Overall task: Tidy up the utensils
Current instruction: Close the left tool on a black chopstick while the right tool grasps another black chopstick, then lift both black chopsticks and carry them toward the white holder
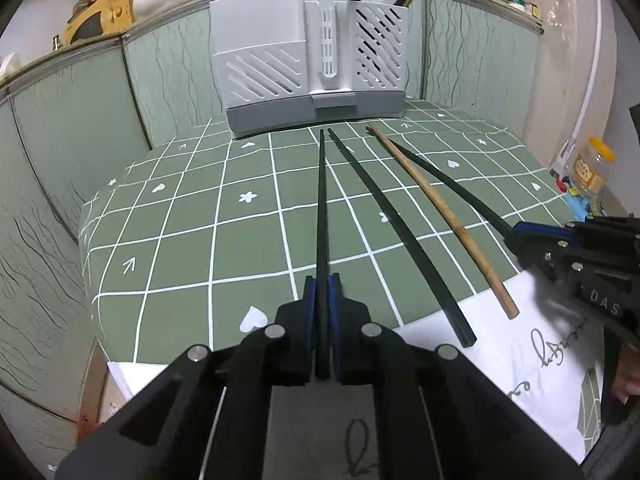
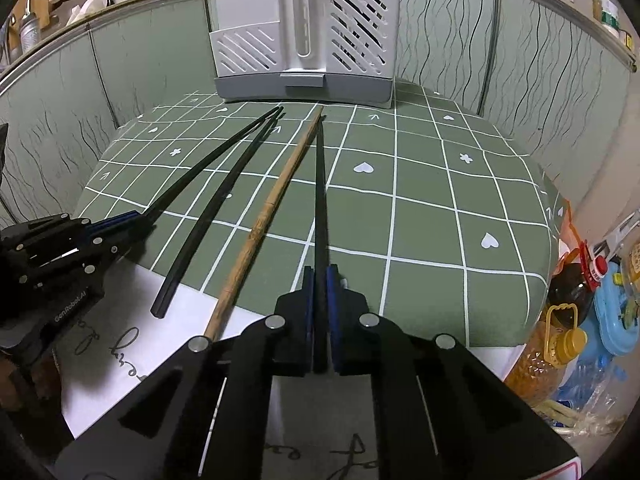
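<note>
Green checked tablecloth [image 1: 180, 240] covers the table, and a white utensil holder [image 1: 308, 60] stands at its far edge against the pale green wall panels; every place below is given from that holder.

From the left wrist view, the left gripper [image 1: 322, 288] is closed tight on a black chopstick [image 1: 322, 200], its blue pads pressing both sides of the near end. That stick's long axis runs straight away from the claw, its far tip ending just short of the holder's grey base. A second black chopstick [image 1: 392, 232] lies loose on the cloth, to the right of the held one, fanning back from the holder toward a white printed paper [image 1: 500, 352]. Further right lies a wooden chopstick [image 1: 440, 216], also untouched. On the far right the right gripper [image 1: 520, 236] clamps another black chopstick [image 1: 448, 178], whose tip also points to the holder.

From the right wrist view, the right gripper [image 2: 320, 284] is shut on its black chopstick [image 2: 320, 184], which aims directly at the holder's [image 2: 304, 36] base, below the slotted right-hand compartment, where dark and wooden sticks already stand. The wooden chopstick [image 2: 264, 224] lies just left of the held one, their far tips nearly meeting. The left gripper [image 2: 140, 216] shows at the left edge, holding its stick.

Both hands seem about equally near the holder; I judge each stick must be lifted and tipped upright to drop into that compartment.
</note>
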`<state>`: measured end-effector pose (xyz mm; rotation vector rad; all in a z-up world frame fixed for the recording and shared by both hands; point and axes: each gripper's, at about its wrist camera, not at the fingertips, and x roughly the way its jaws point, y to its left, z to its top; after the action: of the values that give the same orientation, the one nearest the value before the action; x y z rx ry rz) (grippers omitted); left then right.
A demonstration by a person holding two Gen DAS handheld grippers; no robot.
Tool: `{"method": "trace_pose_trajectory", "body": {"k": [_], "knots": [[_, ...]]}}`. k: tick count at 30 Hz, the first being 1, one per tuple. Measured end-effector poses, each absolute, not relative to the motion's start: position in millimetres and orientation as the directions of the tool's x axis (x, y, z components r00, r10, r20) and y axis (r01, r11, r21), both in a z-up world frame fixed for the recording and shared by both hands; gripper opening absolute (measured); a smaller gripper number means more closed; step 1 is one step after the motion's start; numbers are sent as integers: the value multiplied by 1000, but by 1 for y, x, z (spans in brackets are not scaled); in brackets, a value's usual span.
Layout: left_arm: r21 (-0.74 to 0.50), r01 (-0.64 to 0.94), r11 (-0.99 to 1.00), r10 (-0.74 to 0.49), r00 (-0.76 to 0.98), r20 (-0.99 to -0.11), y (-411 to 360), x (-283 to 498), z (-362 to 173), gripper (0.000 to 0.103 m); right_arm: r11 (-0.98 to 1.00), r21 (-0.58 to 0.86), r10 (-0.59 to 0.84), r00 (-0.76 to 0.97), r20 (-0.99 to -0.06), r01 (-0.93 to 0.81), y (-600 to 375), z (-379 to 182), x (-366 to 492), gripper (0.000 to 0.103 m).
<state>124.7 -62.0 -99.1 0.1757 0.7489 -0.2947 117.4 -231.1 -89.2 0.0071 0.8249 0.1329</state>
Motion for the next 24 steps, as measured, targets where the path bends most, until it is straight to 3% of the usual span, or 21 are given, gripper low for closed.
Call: {"method": "trace_pose_trajectory", "body": {"k": [11, 24], "knots": [[48, 302, 952, -177, 671, -720, -56, 128, -97, 6, 991, 64, 127, 670, -731, -118, -232, -90, 115, 6], [0, 292, 956, -214, 701, -680, -35, 119, -78, 6, 990, 86, 139, 703, -697, -111, -246, -67, 102, 6]]}}
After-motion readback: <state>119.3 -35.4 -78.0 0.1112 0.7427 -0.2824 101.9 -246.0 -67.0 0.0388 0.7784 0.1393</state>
